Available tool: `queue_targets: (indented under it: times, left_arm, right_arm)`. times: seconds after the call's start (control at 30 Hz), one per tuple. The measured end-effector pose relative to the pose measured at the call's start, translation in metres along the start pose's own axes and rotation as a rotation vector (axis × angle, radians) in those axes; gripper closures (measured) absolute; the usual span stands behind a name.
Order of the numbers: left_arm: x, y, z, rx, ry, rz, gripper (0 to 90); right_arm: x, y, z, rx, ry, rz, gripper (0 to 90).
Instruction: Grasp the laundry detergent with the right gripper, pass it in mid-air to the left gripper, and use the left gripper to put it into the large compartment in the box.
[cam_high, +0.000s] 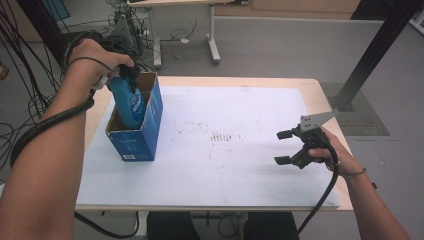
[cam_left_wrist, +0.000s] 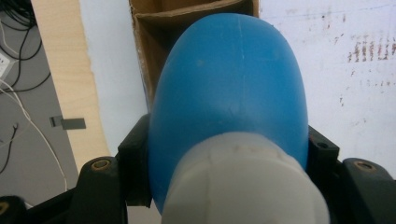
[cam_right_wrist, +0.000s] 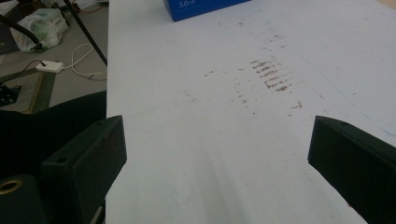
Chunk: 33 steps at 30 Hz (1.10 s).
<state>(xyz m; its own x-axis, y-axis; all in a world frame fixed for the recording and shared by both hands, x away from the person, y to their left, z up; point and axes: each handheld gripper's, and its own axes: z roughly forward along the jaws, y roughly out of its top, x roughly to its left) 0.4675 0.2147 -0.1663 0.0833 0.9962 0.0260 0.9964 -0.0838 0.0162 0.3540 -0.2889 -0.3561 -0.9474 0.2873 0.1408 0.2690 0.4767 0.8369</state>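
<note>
A blue bottle (cam_high: 128, 102) with a white cap stands partly down inside an open blue cardboard box (cam_high: 145, 135) at the table's left. My left gripper (cam_high: 122, 74) is shut on the bottle near its neck. In the left gripper view the bottle (cam_left_wrist: 229, 79) sits between both black jaws, white cap nearest the camera, above a brown compartment of the box (cam_left_wrist: 149, 42). My right gripper (cam_high: 282, 147) hovers open over the table's right side with nothing between its jaws; the right gripper view (cam_right_wrist: 217, 144) shows bare white sheet between them.
A white sheet (cam_high: 230, 165) with small brown marks covers the wooden table (cam_high: 320, 95). Cables (cam_high: 30, 75) hang at the left. A black frame post (cam_high: 370, 55) stands at the back right, and a second table's legs (cam_high: 212, 45) stand behind.
</note>
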Motion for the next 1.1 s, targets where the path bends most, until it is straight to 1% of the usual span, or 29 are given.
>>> queue_targets:
  times: [0.1, 0.23, 0.33, 0.47, 0.7, 0.97, 1.1]
  left_arm:
    - [0.000, 0.001, 0.006, 0.012, 0.000, -0.001, 37.1]
    - [0.000, 0.002, 0.014, 0.022, 0.013, 0.005, 37.2]
    - [0.001, 0.003, 0.019, 0.029, 0.018, -0.001, 37.1]
    - [0.003, 0.003, 0.026, 0.038, 0.009, -0.009, 37.2]
    - [0.004, 0.003, 0.038, 0.054, -0.003, -0.009, 37.1]
    - [0.007, 0.003, 0.049, 0.065, -0.008, -0.023, 37.1]
    - [0.008, 0.002, 0.056, 0.074, -0.010, -0.031, 37.1]
  right_arm:
    - [0.000, 0.000, 0.000, 0.001, 0.002, -0.001, 4.5]
    - [0.001, -0.001, 0.000, 0.001, 0.004, -0.001, 4.5]
    - [0.001, -0.003, 0.001, 0.003, 0.004, 0.003, 4.5]
    - [0.001, -0.003, 0.002, 0.007, 0.003, 0.002, 4.5]
    - [0.000, -0.002, 0.003, 0.011, 0.005, 0.001, 4.5]
    - [0.000, -0.004, 0.004, 0.012, 0.005, 0.008, 4.5]
    - [0.000, -0.004, 0.004, 0.016, 0.006, 0.004, 4.5]
